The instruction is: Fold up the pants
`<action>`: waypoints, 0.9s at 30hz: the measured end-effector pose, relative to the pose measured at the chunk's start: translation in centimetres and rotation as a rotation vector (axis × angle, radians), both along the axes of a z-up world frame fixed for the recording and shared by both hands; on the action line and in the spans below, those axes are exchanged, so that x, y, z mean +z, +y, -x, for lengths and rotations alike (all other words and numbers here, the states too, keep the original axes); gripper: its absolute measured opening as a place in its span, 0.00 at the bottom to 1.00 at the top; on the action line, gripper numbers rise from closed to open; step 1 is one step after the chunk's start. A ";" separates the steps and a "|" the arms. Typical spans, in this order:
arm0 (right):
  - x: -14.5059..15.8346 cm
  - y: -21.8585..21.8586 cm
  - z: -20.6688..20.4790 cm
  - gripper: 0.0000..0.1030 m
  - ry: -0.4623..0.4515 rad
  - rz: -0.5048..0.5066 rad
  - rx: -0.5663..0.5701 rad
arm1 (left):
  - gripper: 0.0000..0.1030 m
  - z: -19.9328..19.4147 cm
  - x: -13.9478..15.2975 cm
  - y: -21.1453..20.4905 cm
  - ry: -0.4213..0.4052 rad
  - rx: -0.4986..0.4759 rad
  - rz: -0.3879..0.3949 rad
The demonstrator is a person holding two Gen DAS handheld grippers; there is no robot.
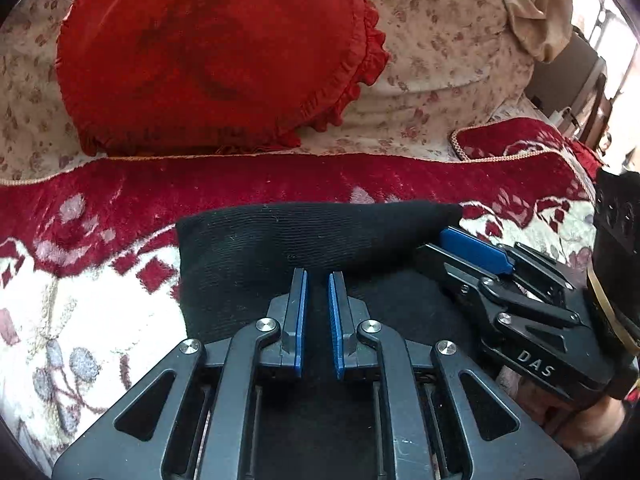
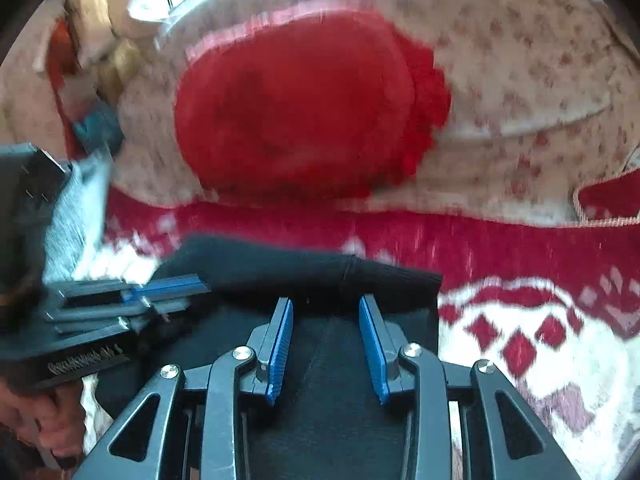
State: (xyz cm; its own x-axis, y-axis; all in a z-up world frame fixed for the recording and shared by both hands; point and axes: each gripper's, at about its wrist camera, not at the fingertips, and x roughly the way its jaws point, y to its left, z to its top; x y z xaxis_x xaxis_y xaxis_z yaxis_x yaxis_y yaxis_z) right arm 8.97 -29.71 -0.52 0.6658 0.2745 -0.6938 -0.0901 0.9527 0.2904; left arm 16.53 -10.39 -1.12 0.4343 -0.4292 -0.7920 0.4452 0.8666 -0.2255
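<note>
In my left wrist view, the red and white blanket [image 1: 80,300] is filling the left of the frame, bare of any clothing. At centre the pants [image 1: 280,236] are lying on it as a compact black block. The far edge is looking thick and rounded, so I am judging that they are already doubled over at least once. The red cushion [image 1: 208,56] is sitting in the upper left, well apart from them.

My left tool [image 1: 318,276] is hovering over the near part of the pants, lower centre. Its pads are nearly together with only a narrow slit between them, and I am seeing no cloth caught there.

In the right wrist view, my right tool [image 2: 326,300] is standing about half spread over the pants at lower centre, gripping nothing.

I am reading the task as mostly done. The block's right corner is still peaking up a little, lower right of centre in the left view. What seems left is one more fold at most, or just flattening that corner.
</note>
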 end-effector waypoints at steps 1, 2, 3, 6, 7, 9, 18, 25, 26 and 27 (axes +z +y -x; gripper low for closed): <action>0.5 -0.1 0.3 0.32 -0.013 -0.008 -0.003 | 0.11 0.1 0.3 -0.2 -0.004 0.000 -0.015; 1.1 -0.2 0.8 0.32 -0.032 -0.008 -0.004 | 0.11 0.6 1.0 -0.3 -0.022 0.000 -0.045; 1.9 -0.4 1.6 0.32 -0.057 0.004 -0.011 | 0.16 1.2 1.5 -0.3 -0.035 0.002 -0.059; 3.5 -1.0 4.3 0.32 -0.112 0.019 -0.026 | 0.60 4.1 2.9 0.3 -0.078 0.044 -0.052; 3.9 -1.2 5.0 0.32 -0.119 0.029 -0.029 | 0.67 5.2 3.3 0.5 -0.091 0.068 -0.047; 4.7 -1.2 6.9 0.32 -0.128 0.078 -0.053 | 0.67 8.3 4.2 1.2 -0.107 0.107 -0.035; 3.4 -0.1 14.8 0.33 -0.068 0.107 -0.052 | 0.99 17.4 3.2 -1.7 -0.151 0.150 -0.239; 2.4 -0.1 14.9 0.33 -0.053 0.158 -0.055 | 0.99 17.4 3.0 -2.0 -0.189 0.168 -0.285; 2.3 -0.2 14.8 0.33 -0.048 0.157 -0.064 | 0.99 17.3 2.9 -2.0 -0.183 0.168 -0.285; 2.2 -0.4 14.7 0.33 -0.042 0.155 -0.074 | 0.99 17.3 2.9 -1.9 -0.181 0.165 -0.284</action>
